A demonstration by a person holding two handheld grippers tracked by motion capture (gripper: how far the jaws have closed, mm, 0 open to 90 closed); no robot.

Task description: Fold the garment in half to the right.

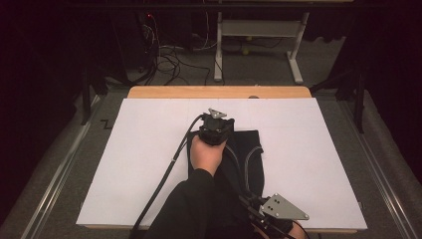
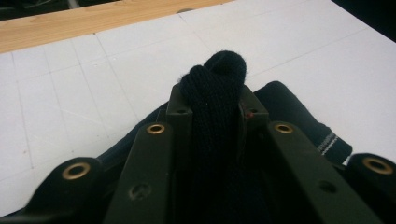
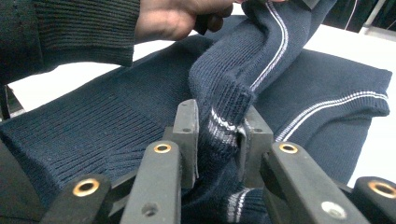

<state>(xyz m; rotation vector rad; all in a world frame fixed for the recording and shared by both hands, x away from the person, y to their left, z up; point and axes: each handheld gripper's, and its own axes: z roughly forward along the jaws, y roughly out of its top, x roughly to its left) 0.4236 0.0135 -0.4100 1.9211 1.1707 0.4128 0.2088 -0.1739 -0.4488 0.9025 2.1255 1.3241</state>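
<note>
White rectangular board (image 1: 149,164) covering a pale wooden table (image 1: 219,92), the wood showing as a strip along the far edge, faint grid lines on the white surface; dark navy knitted garment with thin white stripes (image 1: 249,154), ribbed at its hem, lying at the middle of the board and running toward the near edge, part of it flat and part of it gathered up between the two tools; person's left hand (image 1: 208,157) in a dark ribbed sleeve, reaching out over the garment's far end; left gripper (image 2: 212,100), black, cable trailing toward the near left, jaws pressed together on a bunched fold of the knit that bulges above the tips; right gripper (image 3: 218,135), grey three-cornered plate on top, at the near right by the board's edge, jaws pinching a striped band of the same garment, the cloth rising from it in a taut ridge toward the left hand; judgement on the step in hand: apparently a lift or fold of the garment held at two points, best done by moving both tools together at matched height, keeping the ridge between them lightly taut, not dragging the flat part across the board, and not easing either pinch until the cloth is laid where wanted
</note>
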